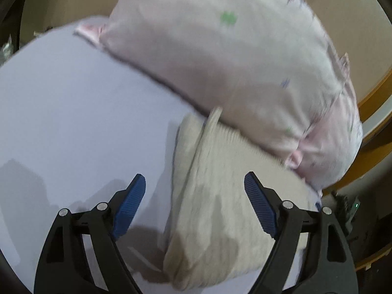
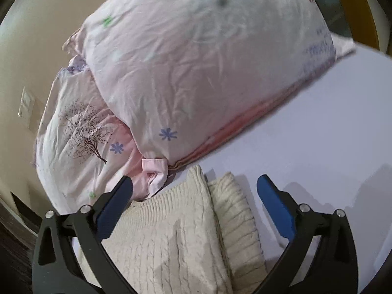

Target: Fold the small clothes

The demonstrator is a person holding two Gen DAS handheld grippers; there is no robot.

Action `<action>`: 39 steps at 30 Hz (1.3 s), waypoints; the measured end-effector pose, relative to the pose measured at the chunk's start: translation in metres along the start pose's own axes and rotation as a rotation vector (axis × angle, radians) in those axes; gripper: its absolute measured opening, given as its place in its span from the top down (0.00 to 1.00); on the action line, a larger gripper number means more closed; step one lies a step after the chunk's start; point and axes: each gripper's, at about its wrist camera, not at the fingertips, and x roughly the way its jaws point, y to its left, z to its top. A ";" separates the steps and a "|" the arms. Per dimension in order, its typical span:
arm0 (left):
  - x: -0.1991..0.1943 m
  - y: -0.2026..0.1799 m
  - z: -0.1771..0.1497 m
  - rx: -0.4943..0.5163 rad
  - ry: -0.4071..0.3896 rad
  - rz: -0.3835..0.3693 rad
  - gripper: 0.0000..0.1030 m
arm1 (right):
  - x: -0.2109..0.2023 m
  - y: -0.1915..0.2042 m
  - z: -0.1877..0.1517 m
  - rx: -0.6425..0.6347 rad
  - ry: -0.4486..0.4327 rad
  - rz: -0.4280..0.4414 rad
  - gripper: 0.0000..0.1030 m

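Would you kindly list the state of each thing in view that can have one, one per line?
Cream knit garment: folded, lying on the sheet, not gripped.
Left gripper: open, jaws wide apart over the garment.
Right gripper: open, jaws wide apart over the garment.
Pillow: plump, creased cover, resting on the sheet just beyond the garment.
Tree-print bedding: rumpled, partly under the pillow.
Sheet: spread smooth.

Left wrist view is smearing with motion blur: the cream knit sweater [image 1: 220, 210] is losing its stitch detail, and the pillow [image 1: 220, 56] print is unreadable. Sweater's near end is running off the bottom edge in both views. Pillow is covering the sweater's far edge. My right tool [image 2: 194, 187] arms are hiding its lower corners.
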 end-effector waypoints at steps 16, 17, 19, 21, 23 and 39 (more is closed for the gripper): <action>0.011 -0.101 -0.015 -0.082 0.015 -0.371 0.84 | -0.012 0.003 0.012 0.026 0.021 0.152 0.02; 0.013 -0.129 -0.015 -0.042 0.018 -0.424 0.84 | -0.017 0.005 0.014 0.013 0.005 0.152 0.02; 0.033 -0.199 -0.026 0.056 0.056 -0.549 0.84 | -0.023 0.007 0.016 -0.012 -0.017 0.141 0.02; 0.069 -0.253 -0.045 0.120 0.130 -0.601 0.84 | -0.026 0.005 0.020 -0.047 -0.028 0.105 0.02; 0.115 -0.297 -0.069 0.166 0.248 -0.585 0.83 | -0.023 -0.001 0.025 -0.051 -0.002 0.073 0.02; 0.094 -0.211 -0.080 0.212 0.200 -0.199 0.34 | 0.027 -0.021 0.013 -0.019 0.491 0.063 0.02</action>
